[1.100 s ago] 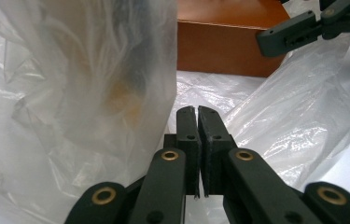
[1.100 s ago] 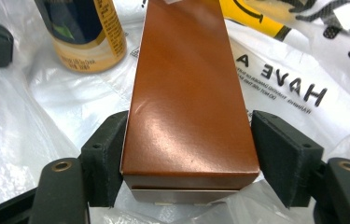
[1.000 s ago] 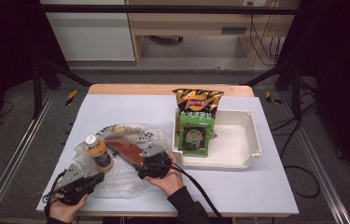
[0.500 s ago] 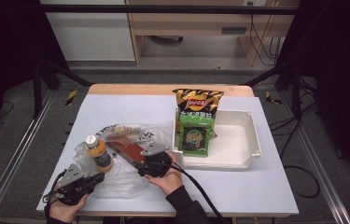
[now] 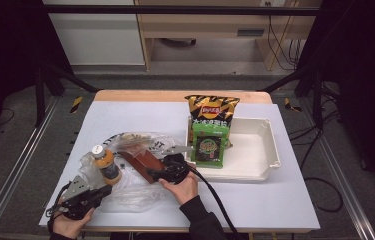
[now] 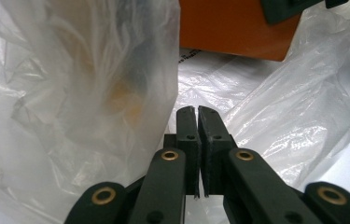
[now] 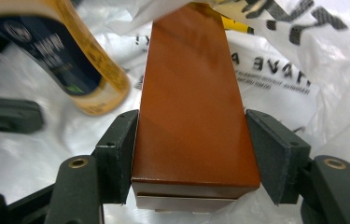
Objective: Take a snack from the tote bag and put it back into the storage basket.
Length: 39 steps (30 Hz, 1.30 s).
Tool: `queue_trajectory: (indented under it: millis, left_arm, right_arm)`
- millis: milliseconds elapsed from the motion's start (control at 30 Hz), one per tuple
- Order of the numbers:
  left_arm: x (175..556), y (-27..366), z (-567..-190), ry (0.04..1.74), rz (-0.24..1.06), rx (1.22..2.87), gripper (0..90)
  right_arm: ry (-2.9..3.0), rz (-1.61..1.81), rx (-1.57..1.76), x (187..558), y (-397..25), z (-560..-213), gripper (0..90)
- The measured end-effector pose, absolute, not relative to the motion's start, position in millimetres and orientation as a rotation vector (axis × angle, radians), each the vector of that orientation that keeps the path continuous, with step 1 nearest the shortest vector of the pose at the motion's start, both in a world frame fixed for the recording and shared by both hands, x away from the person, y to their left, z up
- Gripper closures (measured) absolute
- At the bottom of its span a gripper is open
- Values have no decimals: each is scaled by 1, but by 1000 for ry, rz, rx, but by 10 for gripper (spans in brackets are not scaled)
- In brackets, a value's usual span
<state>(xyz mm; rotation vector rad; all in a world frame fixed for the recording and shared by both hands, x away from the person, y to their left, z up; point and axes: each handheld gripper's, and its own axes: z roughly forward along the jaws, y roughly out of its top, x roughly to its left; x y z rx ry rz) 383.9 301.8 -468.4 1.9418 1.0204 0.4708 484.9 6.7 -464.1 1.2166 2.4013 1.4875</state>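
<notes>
A crumpled clear plastic bag (image 5: 130, 192) lies on the left half of the table. A brown box (image 5: 141, 162) pokes out of it, and my right gripper (image 5: 164, 172) is shut on the box's near end. In the right gripper view the box (image 7: 193, 102) sits squeezed between both pads, gripper (image 7: 191, 156). A bottle of orange drink (image 5: 106, 164) stands tilted in the bag, just left of the box; its dark label (image 7: 65, 56) is blurred. My left gripper (image 5: 86, 194) is at the bag's front left edge, jaws together (image 6: 198, 122), apparently pinching the bag's film (image 6: 79, 107).
A white tray (image 5: 255, 155) stands at the right. A black and yellow chips bag (image 5: 211, 112) and a green packet (image 5: 209, 145) lean upright at its left end. The right gripper's cable (image 5: 215, 200) trails toward the table's front edge.
The right gripper and the brown box have crept slightly right and away from me. The bottle has shifted a little with the bag. The left gripper has hardly moved.
</notes>
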Motion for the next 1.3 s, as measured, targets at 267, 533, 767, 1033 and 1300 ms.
queue_trajectory:
  millis: [267,533,767,1033,1300]
  left_arm:
    - [384,301,-468,1019,470,1944,872]
    - [384,301,-468,1018,470,1945,872]
    - [384,301,-469,1018,470,1945,871]
    - [384,301,-469,1018,470,1946,871]
    - [384,301,-469,1017,469,1947,871]
  right_arm:
    - [2442,1619,1400,484,-2,-465,381]
    - [2415,1595,1437,488,-2,-468,376]
    - [2364,1524,1313,486,-1,-468,349]
    - [2364,1507,1303,484,-1,-466,381]
    - [2460,1621,1390,484,2,-469,377]
